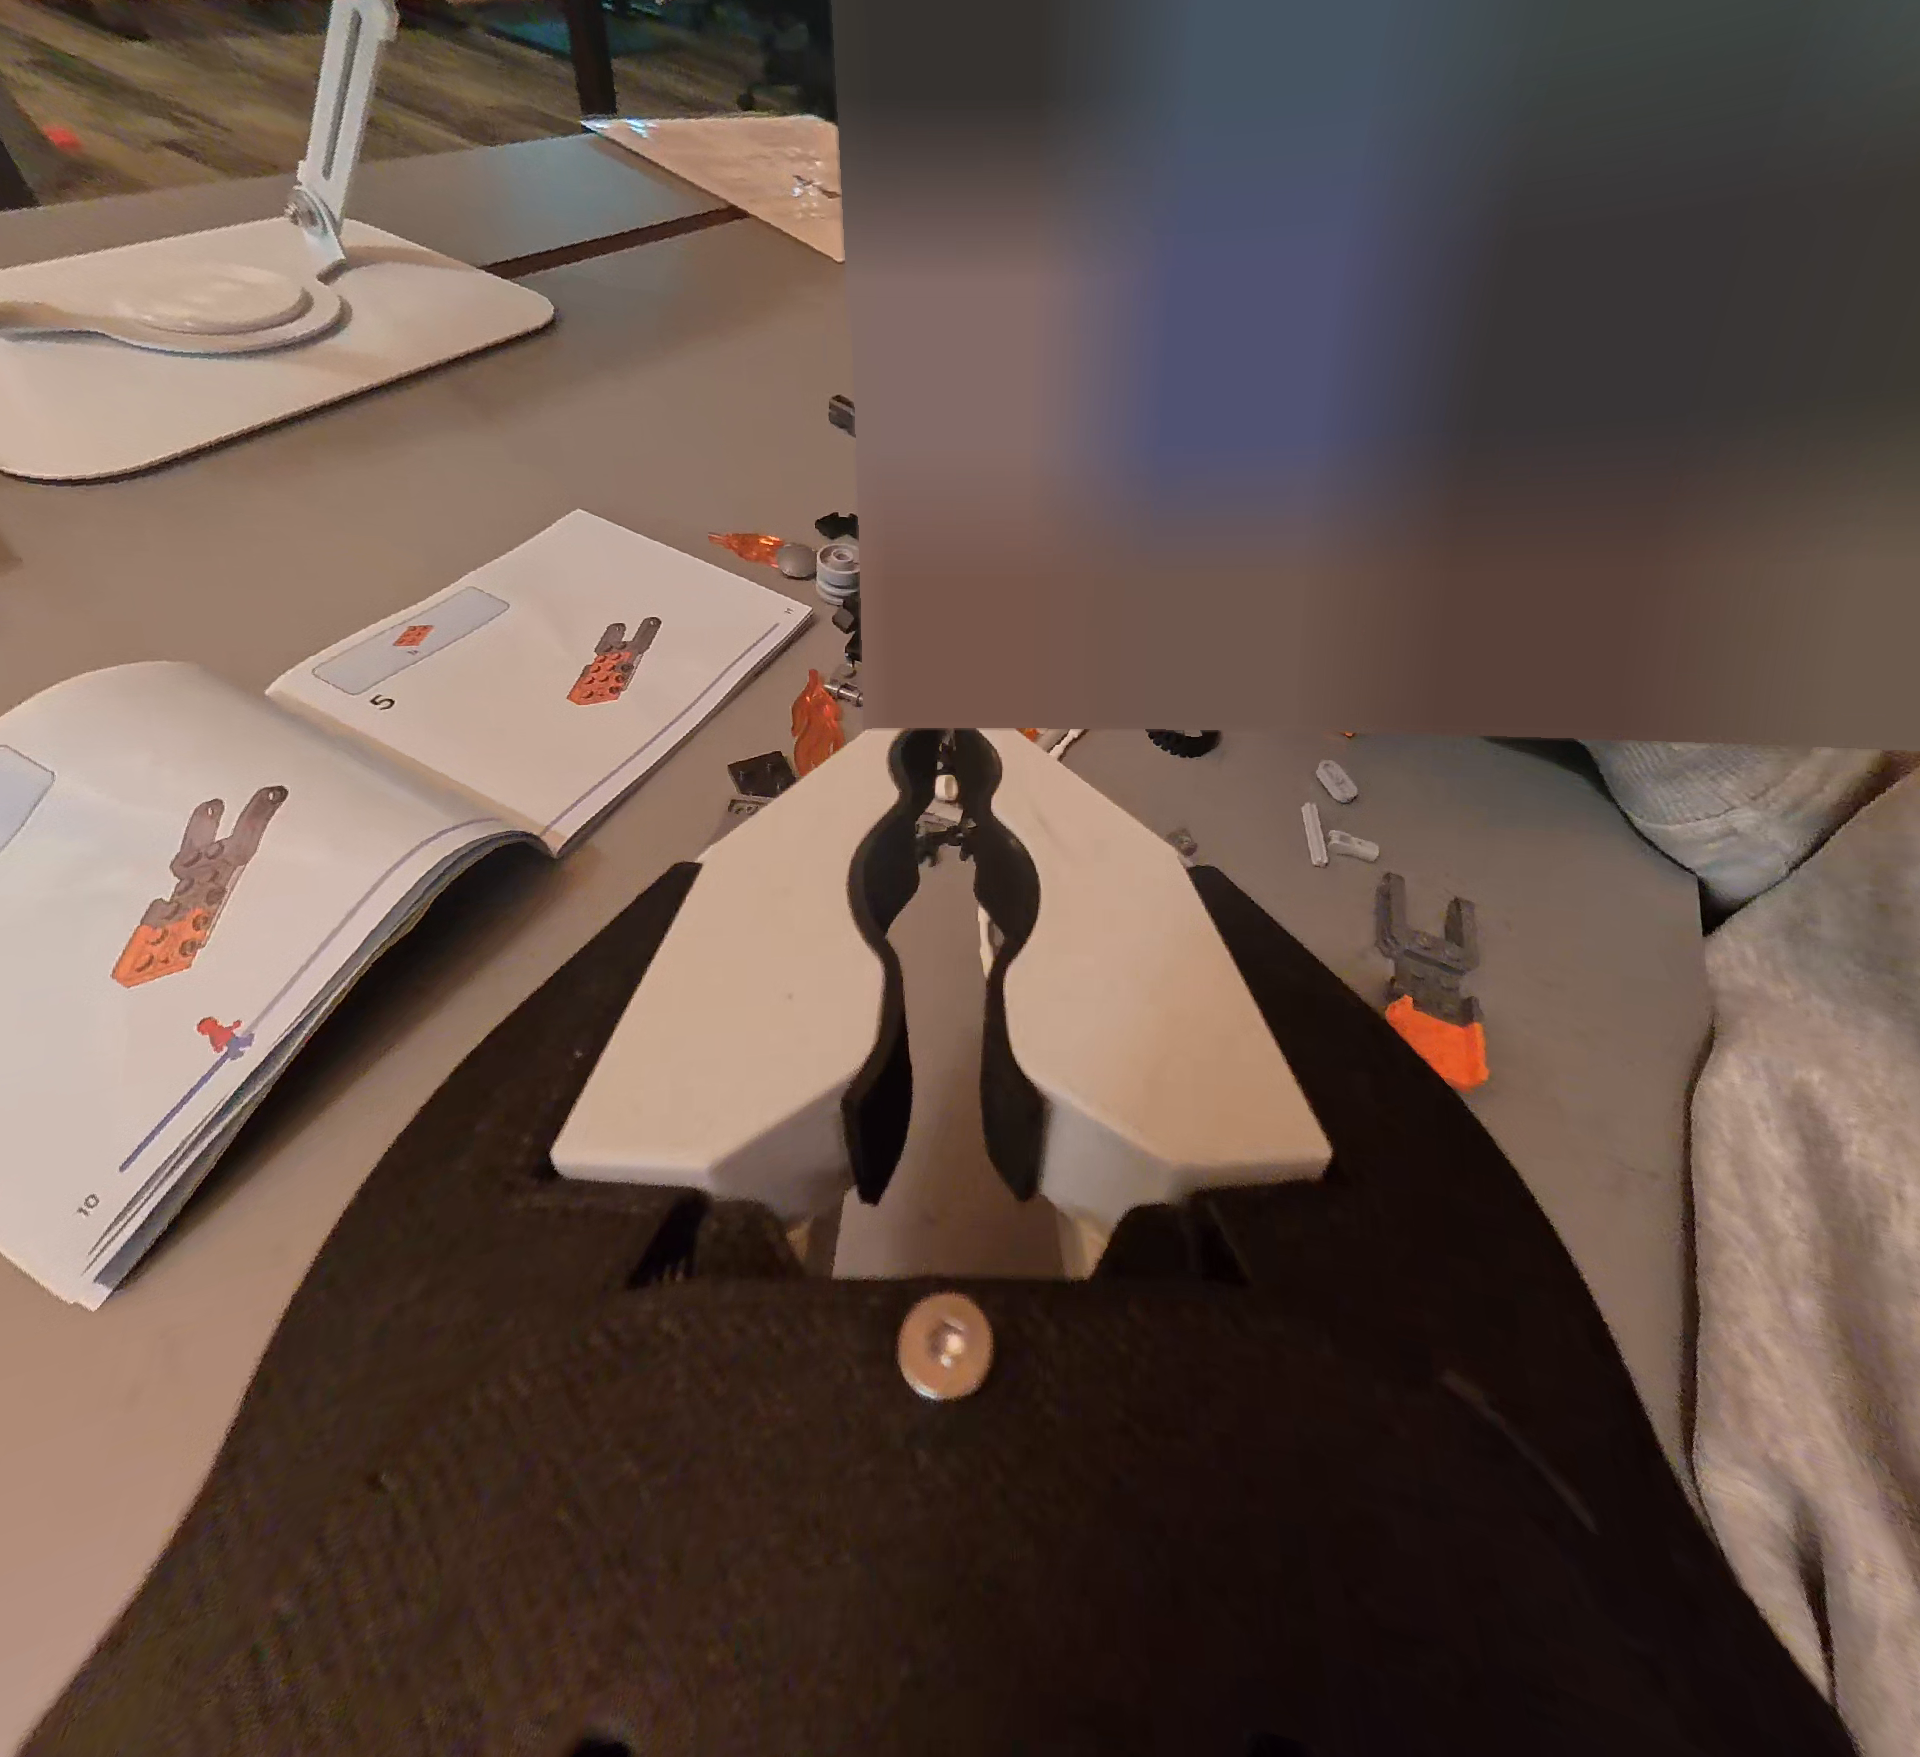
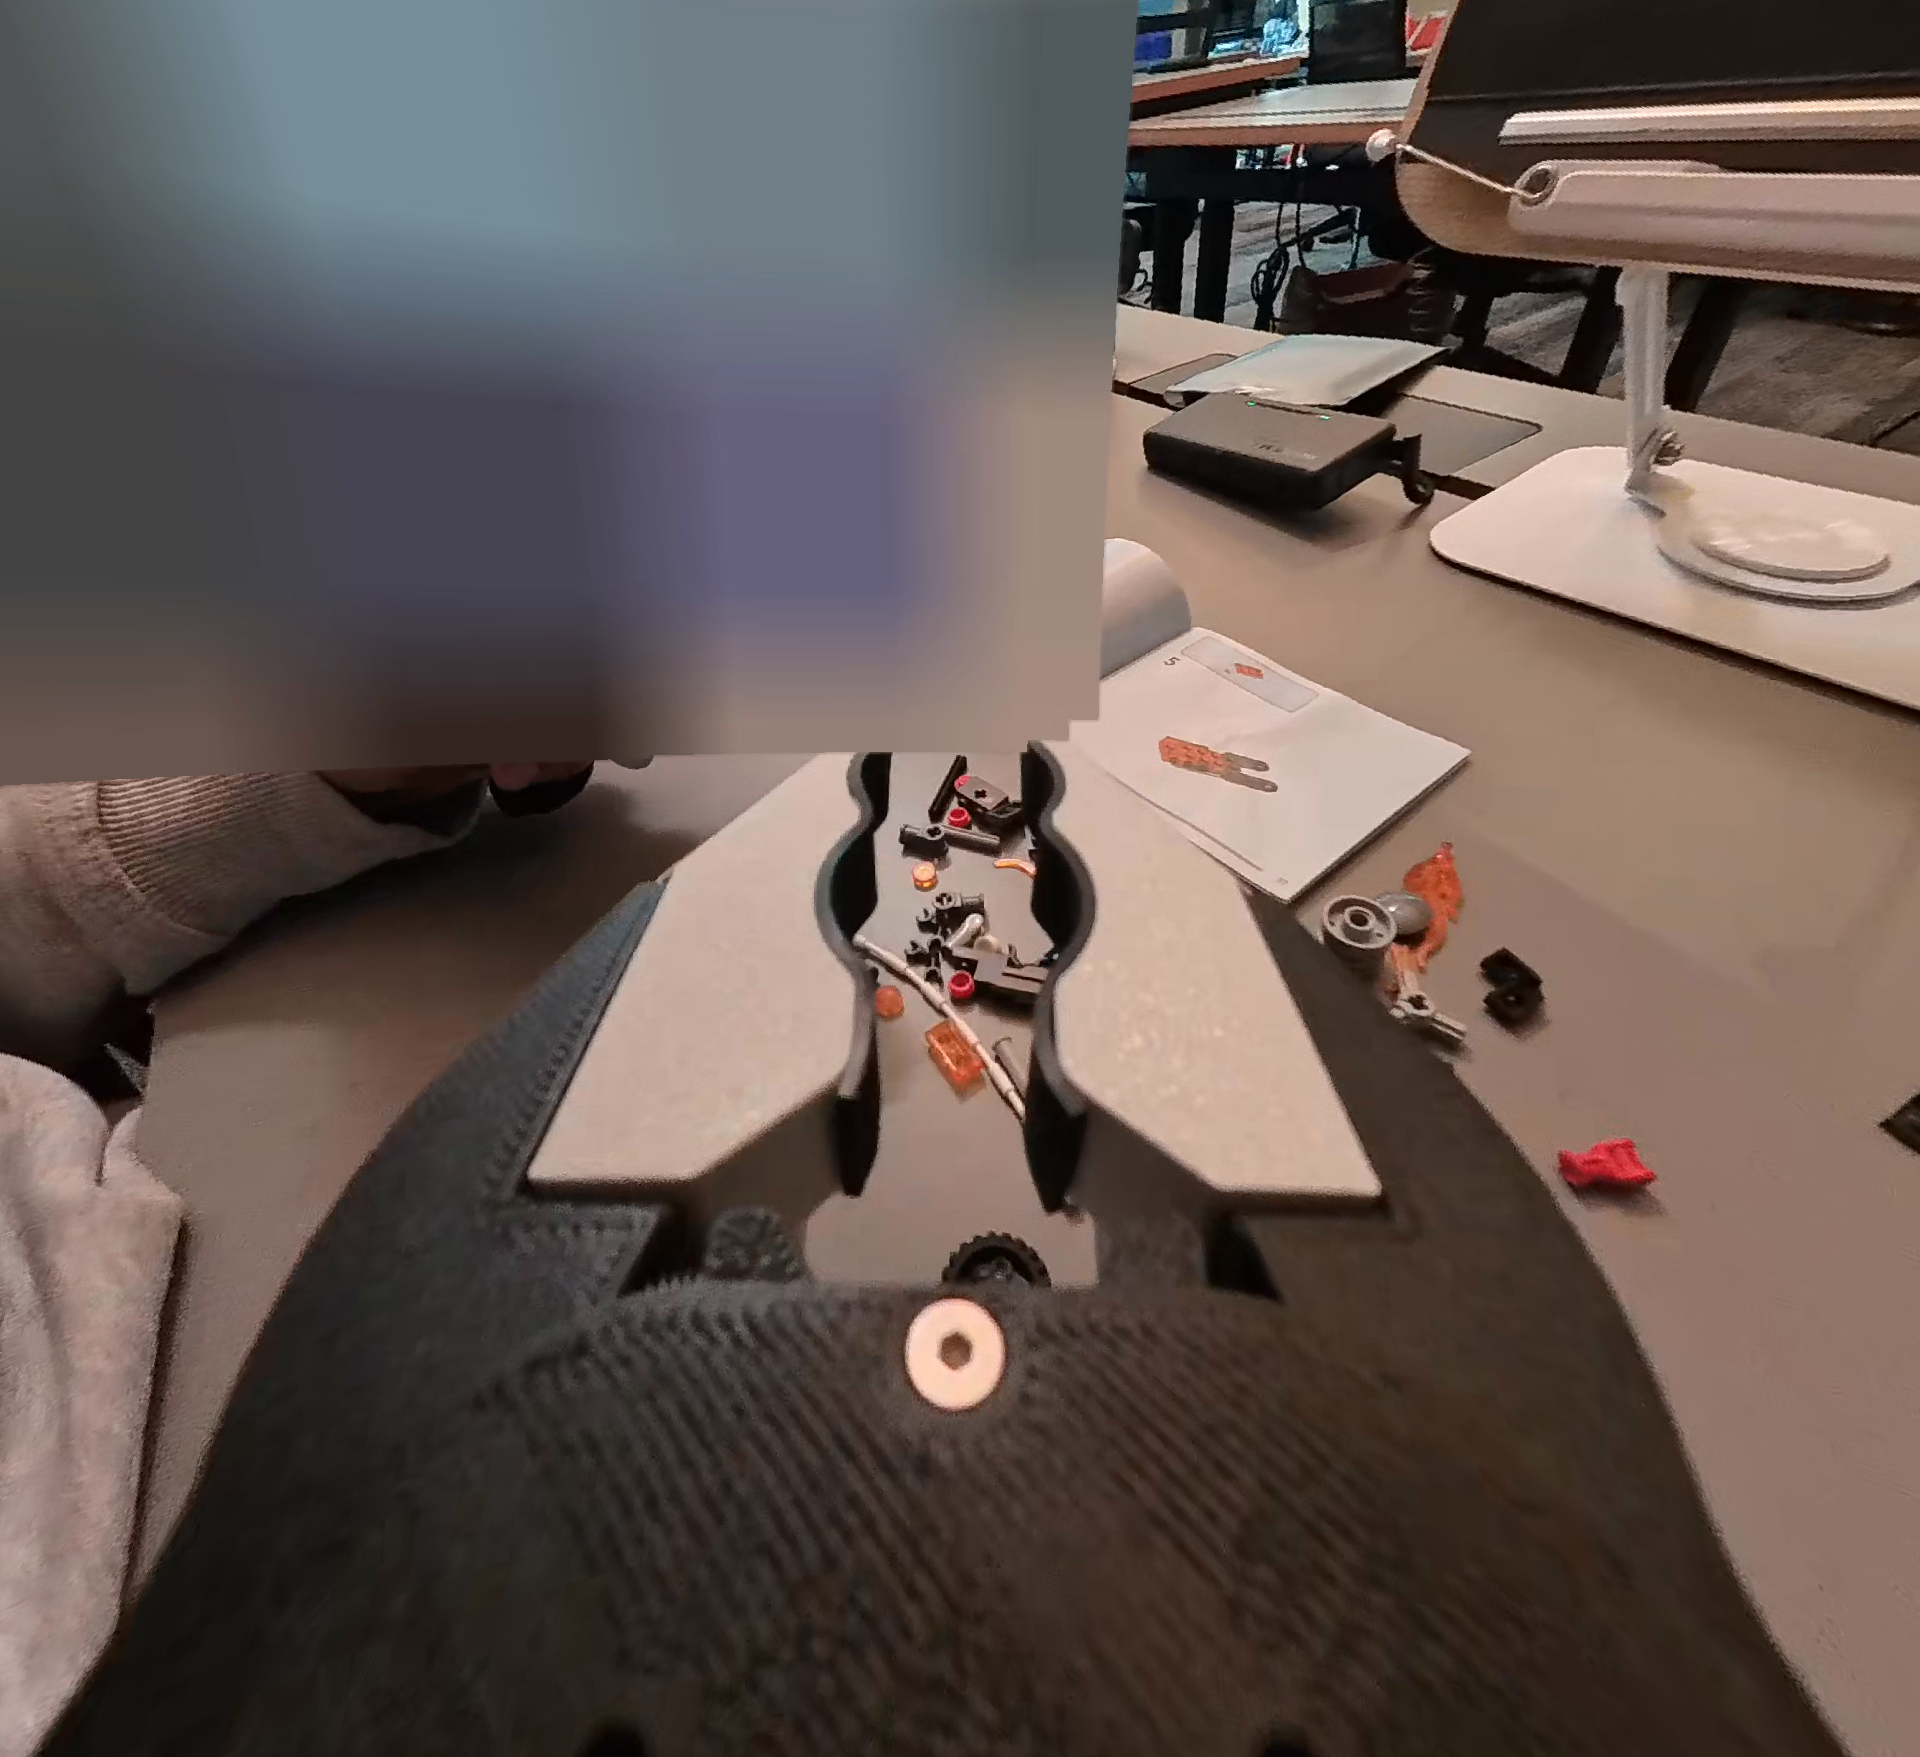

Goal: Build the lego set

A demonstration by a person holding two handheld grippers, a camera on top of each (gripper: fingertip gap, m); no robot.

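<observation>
Orange and dark grey, our half-built piece [image 1: 1432,995] lies on the grey worktop [image 1: 644,419] just right of the left tool [image 1: 945,777], untouched. It looks like the model drawn in the open instruction booklet [image 1: 343,834], so we judge the build to be early, with the next part yet to be found.

Our right tool [image 2: 956,777] hovers over the scatter of loose parts [image 2: 956,969] with its jaws apart and nothing between them. The left tool's jaws stand narrowly apart; a small pale bit shows near their tips, though we cannot tell whether it is held or merely lying behind.

Next we would need to single out one small brick from that crowded heap — a fine, careful pinch — then carry it to the piece.

Flame-shaped orange parts [image 2: 1434,886] and a grey wheel hub [image 2: 1359,926] lie nearer the booklet, a red bit [image 2: 1605,1164] farther right. A white monitor stand [image 1: 239,325] sits beyond; desks and chairs fill the room behind — an office, apparently.
</observation>
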